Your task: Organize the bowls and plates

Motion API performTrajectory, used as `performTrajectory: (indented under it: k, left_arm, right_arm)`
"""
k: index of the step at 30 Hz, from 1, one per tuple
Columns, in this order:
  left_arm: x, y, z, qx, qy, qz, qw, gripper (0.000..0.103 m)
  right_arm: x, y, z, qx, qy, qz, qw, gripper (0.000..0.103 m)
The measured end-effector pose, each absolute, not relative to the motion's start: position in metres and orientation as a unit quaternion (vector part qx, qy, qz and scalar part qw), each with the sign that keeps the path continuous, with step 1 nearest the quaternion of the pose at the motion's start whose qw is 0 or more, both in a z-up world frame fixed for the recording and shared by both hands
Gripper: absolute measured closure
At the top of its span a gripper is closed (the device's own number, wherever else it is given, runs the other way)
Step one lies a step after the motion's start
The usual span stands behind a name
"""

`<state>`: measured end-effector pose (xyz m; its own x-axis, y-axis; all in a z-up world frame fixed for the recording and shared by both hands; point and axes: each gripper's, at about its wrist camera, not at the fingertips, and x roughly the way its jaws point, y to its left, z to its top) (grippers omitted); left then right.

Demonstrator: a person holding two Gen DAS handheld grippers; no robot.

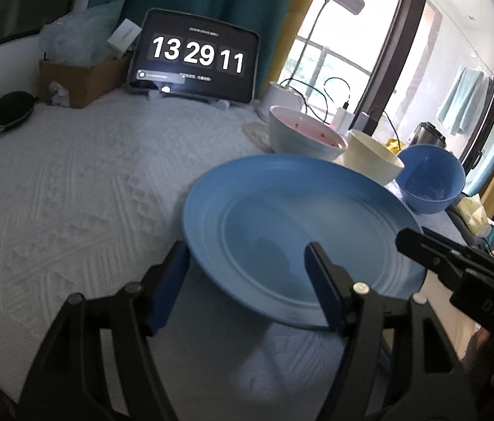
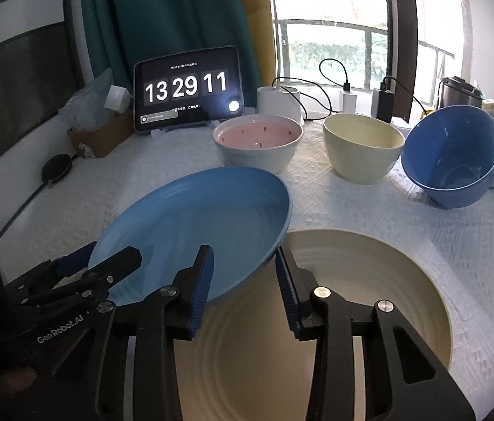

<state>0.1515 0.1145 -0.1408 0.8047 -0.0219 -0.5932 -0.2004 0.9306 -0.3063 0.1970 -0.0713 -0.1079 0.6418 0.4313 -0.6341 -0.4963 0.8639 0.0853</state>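
Two plates sit nearest me on the white quilted cloth (image 2: pixel 457 280): the cream plate (image 2: pixel 369 298) lies flat, and the blue plate (image 2: pixel 194 217) is tilted, its right edge lapping over the cream one's left rim. Behind them I see three bowls in a row: pink-lined (image 2: pixel 257 140), cream (image 2: pixel 362 144), and blue (image 2: pixel 453 154), the last tipped on its side. My left gripper (image 1: pixel 247 280) has its jaws apart, straddling the blue plate's near-left rim without pinching it. My right gripper (image 2: pixel 243 287) stands partly open around the blue plate's near-right edge, pads not touching.
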Motion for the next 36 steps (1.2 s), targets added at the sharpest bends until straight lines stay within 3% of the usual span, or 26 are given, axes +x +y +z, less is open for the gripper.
performTrajectory:
  k: [36]
  left_arm:
    - [0.129,0.046,-0.11,-0.126,0.279,0.014,0.952,0.034]
  right_arm:
    - [0.172,-0.139,-0.093,-0.005,0.313,0.228,0.922,0.064]
